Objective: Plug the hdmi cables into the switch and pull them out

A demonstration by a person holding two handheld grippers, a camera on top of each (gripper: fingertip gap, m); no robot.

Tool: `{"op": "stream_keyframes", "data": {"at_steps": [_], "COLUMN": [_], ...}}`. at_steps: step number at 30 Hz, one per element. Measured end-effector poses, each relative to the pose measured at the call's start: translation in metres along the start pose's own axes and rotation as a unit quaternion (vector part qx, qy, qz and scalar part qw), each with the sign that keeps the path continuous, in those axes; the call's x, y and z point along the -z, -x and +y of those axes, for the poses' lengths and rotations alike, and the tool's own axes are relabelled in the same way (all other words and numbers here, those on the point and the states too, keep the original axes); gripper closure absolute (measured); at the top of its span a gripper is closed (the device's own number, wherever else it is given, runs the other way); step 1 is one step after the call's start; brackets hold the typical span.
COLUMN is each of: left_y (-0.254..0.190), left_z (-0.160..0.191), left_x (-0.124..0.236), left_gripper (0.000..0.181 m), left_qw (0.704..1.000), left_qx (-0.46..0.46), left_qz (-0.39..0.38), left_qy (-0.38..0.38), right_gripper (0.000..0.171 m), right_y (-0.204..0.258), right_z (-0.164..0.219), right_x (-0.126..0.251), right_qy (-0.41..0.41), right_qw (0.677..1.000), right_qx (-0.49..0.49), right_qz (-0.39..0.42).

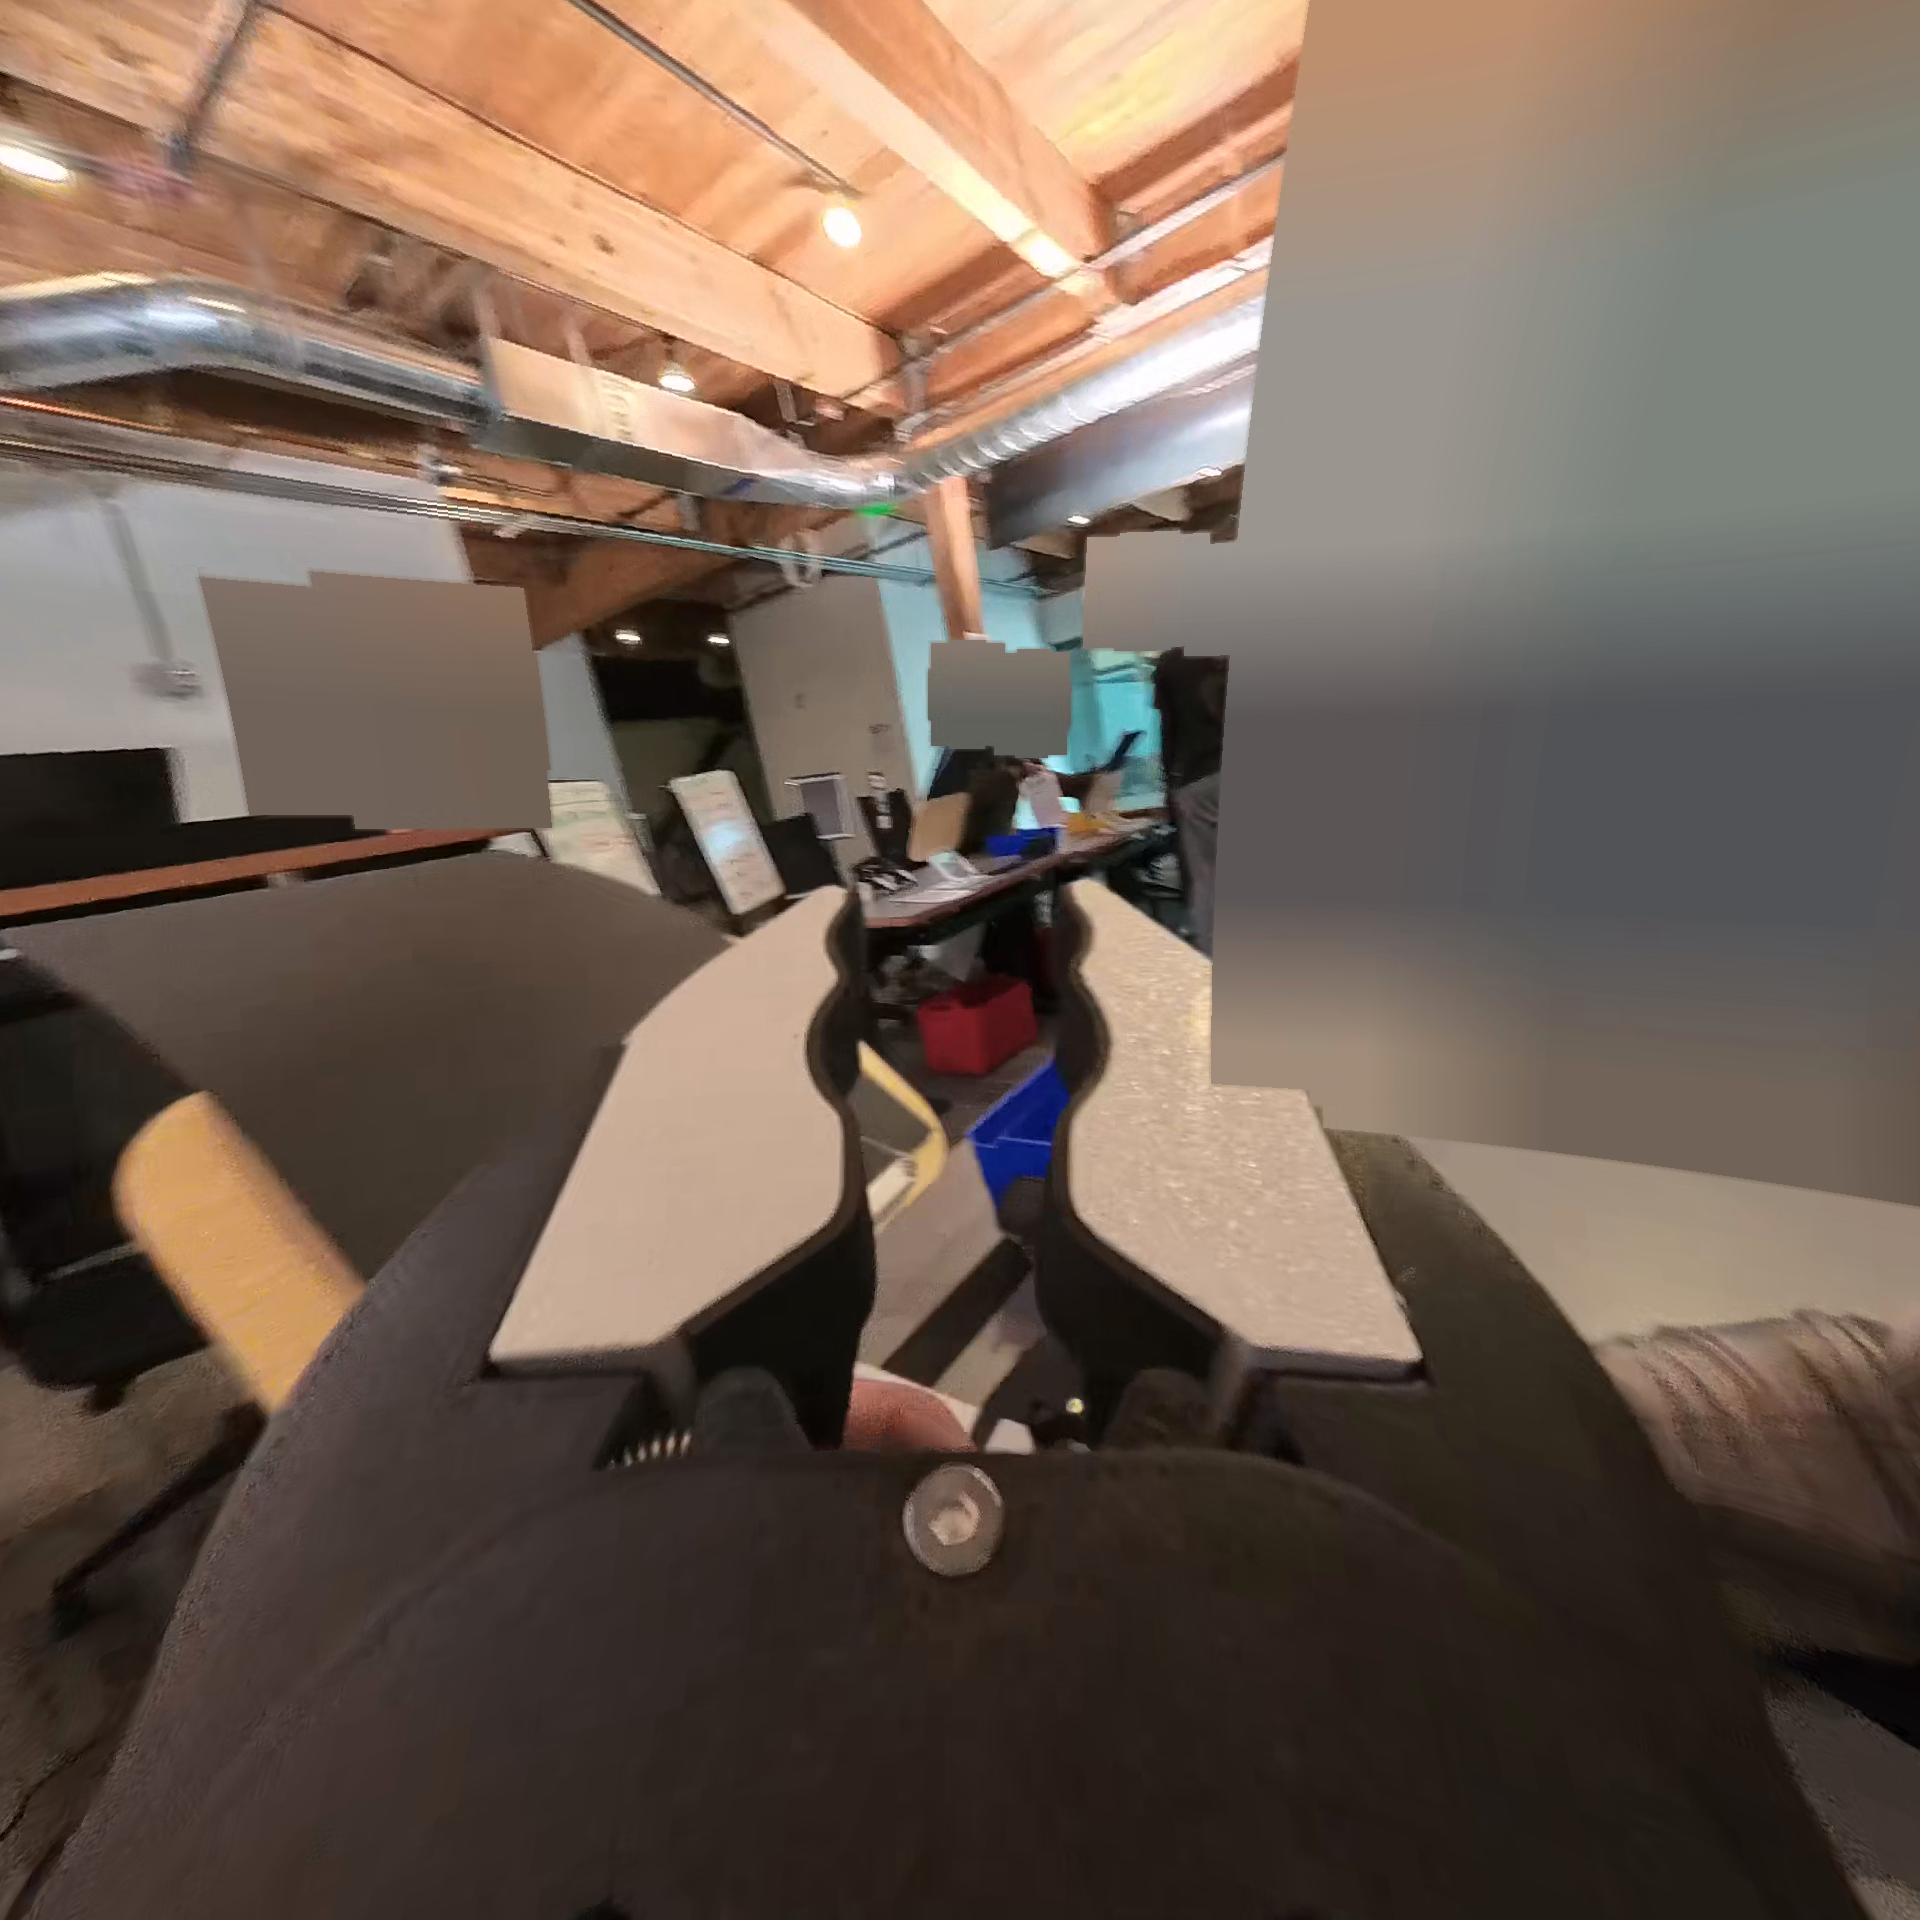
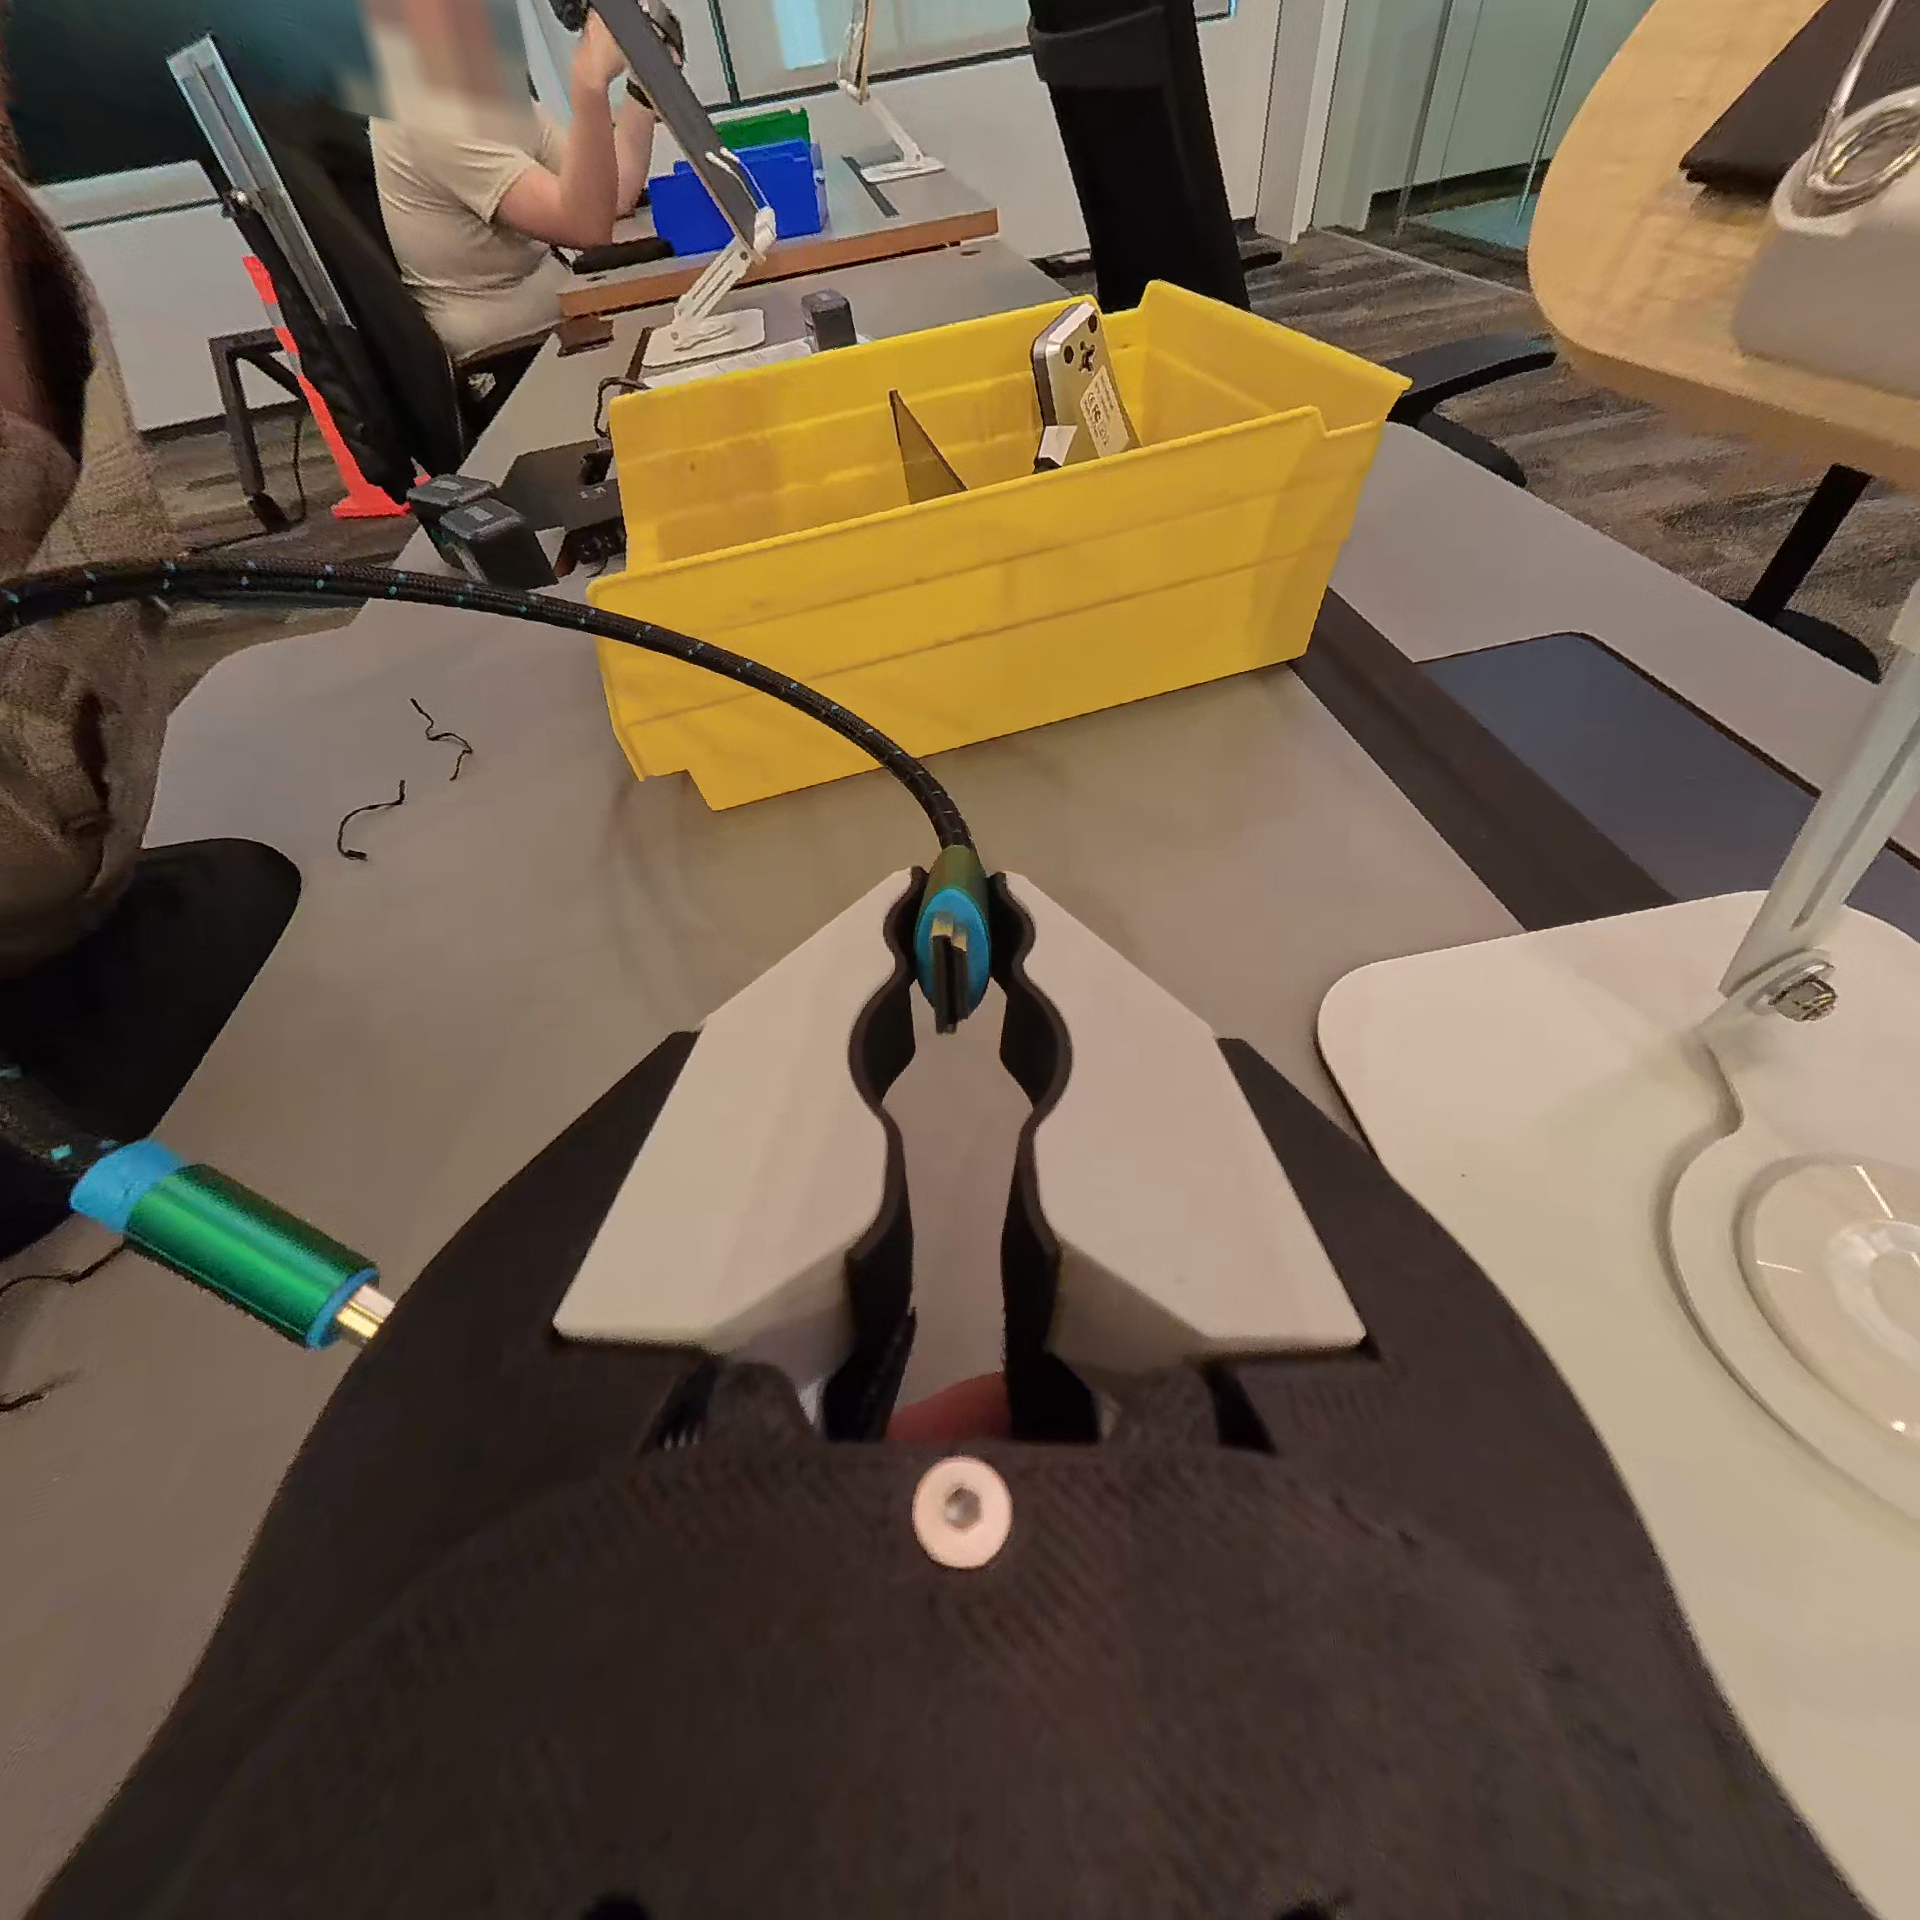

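Right gripper (image 2: 951, 914) pinches HDMI plug (image 2: 948, 951) — left gripper (image 1: 961, 935) empty.

A smooth grey tabletop (image 2: 499, 935) carries a long yellow plastic bin (image 2: 977, 582) at twelve o'clock, a white flat stand base (image 2: 1507, 1122) at three, and black thread scraps (image 2: 405, 779) at ten.

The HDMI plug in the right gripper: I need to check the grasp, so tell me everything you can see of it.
The HDMI plug has a green metallic shell with a blue collar and a flat dark connector tip pointing back toward the camera. The right gripper pinches it at the fingertips, above the grey table. Its black braided cable arcs away leftward.
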State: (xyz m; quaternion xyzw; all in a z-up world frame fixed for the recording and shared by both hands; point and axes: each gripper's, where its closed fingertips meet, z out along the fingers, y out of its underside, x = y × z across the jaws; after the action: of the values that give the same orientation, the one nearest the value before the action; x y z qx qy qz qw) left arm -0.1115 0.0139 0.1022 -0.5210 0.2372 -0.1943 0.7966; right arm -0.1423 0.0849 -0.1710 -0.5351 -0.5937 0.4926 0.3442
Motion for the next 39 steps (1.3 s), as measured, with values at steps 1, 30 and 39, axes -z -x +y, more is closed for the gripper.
{"op": "stream_keyframes", "data": {"at_steps": [1,30,39], "left_y": [0.008,0.156,0.166], "left_z": [-0.001,-0.022,-0.021], "left_x": [0.004,0.133,0.140], "left_gripper": [0.159,0.179,0.181], "left_qw": [1.000,0.942,0.927], "left_qx": [0.004,-0.043,-0.060], "left_qz": [-0.011,-0.333,-0.369], "left_qy": [-0.002,0.020,0.019], "right_gripper": [0.163,0.163,0.163], "right_y": [0.000,0.005,0.006], "right_z": [0.001,0.031,0.035], "right_x": [0.000,-0.007,-0.008], "right_qy": [0.001,0.079,0.090], "right_qw": [1.000,0.996,0.994], "right_qx": [0.000,0.050,0.055], "right_qz": [0.000,-0.002,-0.002]}}
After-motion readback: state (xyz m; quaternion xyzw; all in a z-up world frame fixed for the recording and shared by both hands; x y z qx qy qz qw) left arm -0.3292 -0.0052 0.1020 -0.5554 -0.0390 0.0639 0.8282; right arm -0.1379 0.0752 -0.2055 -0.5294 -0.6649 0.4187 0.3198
